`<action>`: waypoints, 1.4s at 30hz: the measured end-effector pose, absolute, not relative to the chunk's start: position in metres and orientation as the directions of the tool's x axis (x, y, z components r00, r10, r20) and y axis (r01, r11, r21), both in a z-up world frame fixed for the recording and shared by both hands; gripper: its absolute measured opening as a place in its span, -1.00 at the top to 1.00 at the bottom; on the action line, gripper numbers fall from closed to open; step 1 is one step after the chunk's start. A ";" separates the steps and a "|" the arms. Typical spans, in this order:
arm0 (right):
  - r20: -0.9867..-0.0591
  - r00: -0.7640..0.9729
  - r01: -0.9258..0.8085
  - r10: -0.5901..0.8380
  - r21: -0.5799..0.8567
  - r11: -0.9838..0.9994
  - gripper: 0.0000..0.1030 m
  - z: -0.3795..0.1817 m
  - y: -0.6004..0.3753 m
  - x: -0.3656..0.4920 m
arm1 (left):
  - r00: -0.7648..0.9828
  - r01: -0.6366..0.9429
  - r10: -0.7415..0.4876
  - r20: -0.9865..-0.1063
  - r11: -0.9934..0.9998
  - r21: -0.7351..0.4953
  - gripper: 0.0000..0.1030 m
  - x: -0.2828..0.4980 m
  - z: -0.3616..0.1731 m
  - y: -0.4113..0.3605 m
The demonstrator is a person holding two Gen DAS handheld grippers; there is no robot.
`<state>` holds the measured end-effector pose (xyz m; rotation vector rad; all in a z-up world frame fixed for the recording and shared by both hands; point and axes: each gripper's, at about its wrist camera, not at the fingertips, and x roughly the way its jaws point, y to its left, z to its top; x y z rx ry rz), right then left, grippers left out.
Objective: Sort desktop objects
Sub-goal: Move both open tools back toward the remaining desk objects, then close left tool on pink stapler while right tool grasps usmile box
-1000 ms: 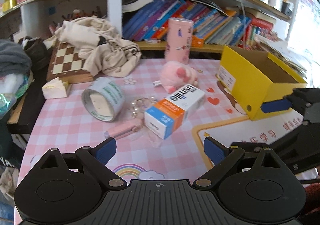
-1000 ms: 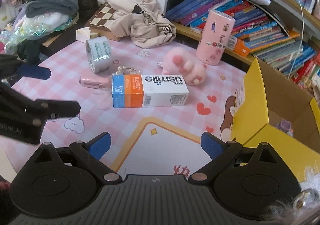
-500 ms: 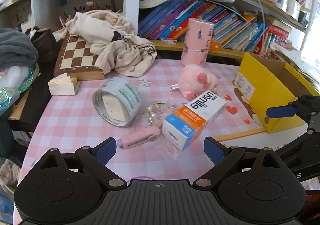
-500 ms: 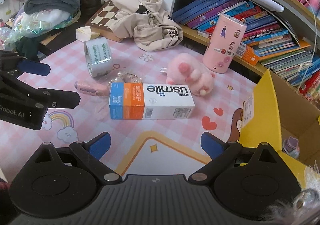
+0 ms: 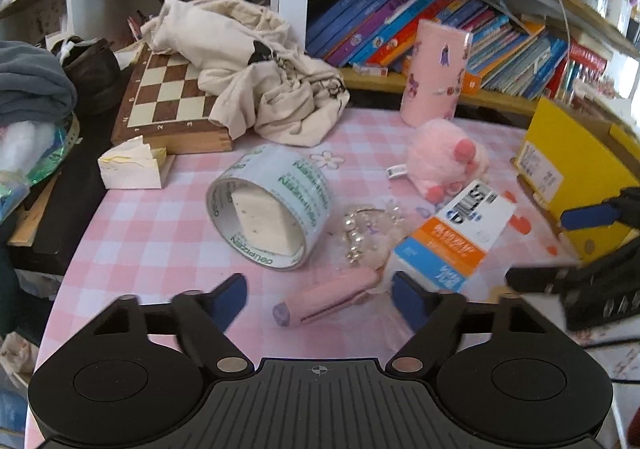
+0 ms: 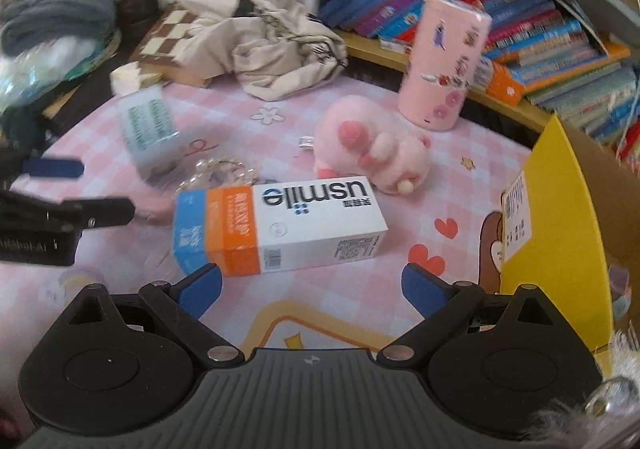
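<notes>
Pink checked cloth is spreading under both my grippers. My left gripper (image 5: 318, 299) is hovering wide open and empty, a pink utility knife (image 5: 326, 299) lying between its fingertips. My right gripper (image 6: 312, 287) is gaping empty too, the usmile toothpaste box (image 6: 280, 227) sitting just ahead, the yellow box (image 6: 560, 233) to its right.

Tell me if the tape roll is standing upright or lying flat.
Upright on its edge: the tape roll shows its open core sideways.
</notes>
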<state>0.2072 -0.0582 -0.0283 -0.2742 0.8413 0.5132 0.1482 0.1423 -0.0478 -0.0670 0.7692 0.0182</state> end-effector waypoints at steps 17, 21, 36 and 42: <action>-0.850 0.387 -0.104 0.358 0.346 0.933 -0.89 -0.051 -0.055 0.286 | 0.637 0.090 -0.094 -0.765 0.995 -0.047 0.52 0.160 -0.072 0.138; -0.862 0.384 -0.171 0.332 0.287 0.943 -0.84 -0.052 -0.046 0.290 | 0.616 0.137 -0.137 -0.776 0.988 -0.066 0.65 0.153 -0.070 0.132; -0.875 0.438 -0.460 0.208 -0.019 0.888 -0.14 -0.045 -0.081 0.240 | 0.616 0.178 -0.151 -0.773 0.983 -0.049 0.62 0.160 -0.067 0.122; -0.866 0.467 -0.495 0.182 -0.085 0.865 -0.08 -0.049 -0.077 0.215 | 0.605 0.175 -0.141 -0.783 0.984 -0.043 0.63 0.165 -0.072 0.121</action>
